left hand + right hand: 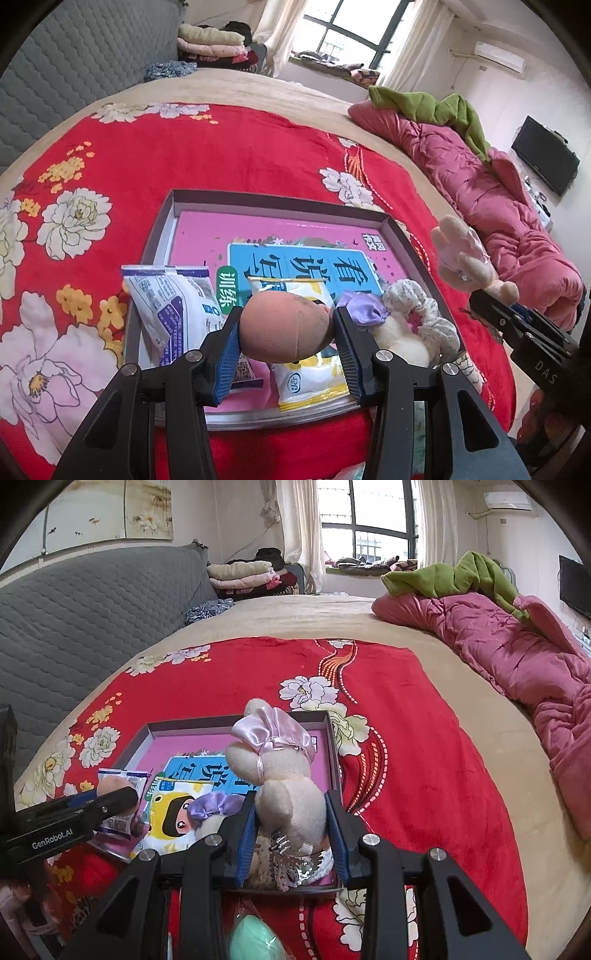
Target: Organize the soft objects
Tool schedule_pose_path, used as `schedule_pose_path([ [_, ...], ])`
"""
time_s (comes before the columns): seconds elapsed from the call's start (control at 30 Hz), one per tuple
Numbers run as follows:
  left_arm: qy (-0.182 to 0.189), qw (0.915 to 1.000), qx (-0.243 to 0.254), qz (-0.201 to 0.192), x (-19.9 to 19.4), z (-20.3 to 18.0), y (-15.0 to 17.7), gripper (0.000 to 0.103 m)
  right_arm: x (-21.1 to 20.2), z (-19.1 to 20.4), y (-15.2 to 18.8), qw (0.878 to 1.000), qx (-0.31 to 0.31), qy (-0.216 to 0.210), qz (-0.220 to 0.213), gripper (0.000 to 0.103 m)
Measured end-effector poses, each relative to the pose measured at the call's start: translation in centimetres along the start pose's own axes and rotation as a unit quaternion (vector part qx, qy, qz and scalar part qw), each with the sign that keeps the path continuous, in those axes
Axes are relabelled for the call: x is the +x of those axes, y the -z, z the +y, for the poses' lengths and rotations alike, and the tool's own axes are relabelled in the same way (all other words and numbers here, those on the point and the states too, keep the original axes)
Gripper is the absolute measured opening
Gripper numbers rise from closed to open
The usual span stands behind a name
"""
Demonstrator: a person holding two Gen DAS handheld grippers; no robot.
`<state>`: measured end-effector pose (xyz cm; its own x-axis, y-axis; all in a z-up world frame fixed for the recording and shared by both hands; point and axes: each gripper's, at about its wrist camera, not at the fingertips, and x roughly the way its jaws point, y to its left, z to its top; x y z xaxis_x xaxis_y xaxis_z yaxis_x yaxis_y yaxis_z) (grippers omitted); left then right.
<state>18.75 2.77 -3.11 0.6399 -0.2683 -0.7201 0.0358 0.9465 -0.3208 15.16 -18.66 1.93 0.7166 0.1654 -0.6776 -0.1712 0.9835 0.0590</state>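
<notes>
Packets (173,314) lie in the tray (280,199) left of the left gripper (286,334), whose jaws clamp a brown sponge (284,326) above the tray. Right of them a scrunchie (424,314) rests in the tray. Further right, the right gripper (291,829) clamps a plush doll (280,771).

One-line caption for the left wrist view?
Left tool grips an egg-shaped sponge above a shallow box of packets and plush items on a red floral blanket.
</notes>
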Motion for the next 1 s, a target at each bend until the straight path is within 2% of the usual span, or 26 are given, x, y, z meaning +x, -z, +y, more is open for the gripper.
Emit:
schedule_pose_path([
  [0.37,0.008,0.9996,0.004,0.026,1.0,0.0,0.4,0.049,0.3,0.2,0.4,1.000,-0.009,0.006,0.008,0.035],
  [0.8,-0.006,0.9969,0.018,0.077,1.9,0.8,0.8,0.050,1.4,0.6,0.8,0.999,-0.015,0.013,0.026,0.035],
  [1.0,-0.004,0.9965,0.019,0.081,2.1,1.0,1.0,0.050,1.7,1.0,0.9,0.999,-0.026,0.022,0.028,0.035],
])
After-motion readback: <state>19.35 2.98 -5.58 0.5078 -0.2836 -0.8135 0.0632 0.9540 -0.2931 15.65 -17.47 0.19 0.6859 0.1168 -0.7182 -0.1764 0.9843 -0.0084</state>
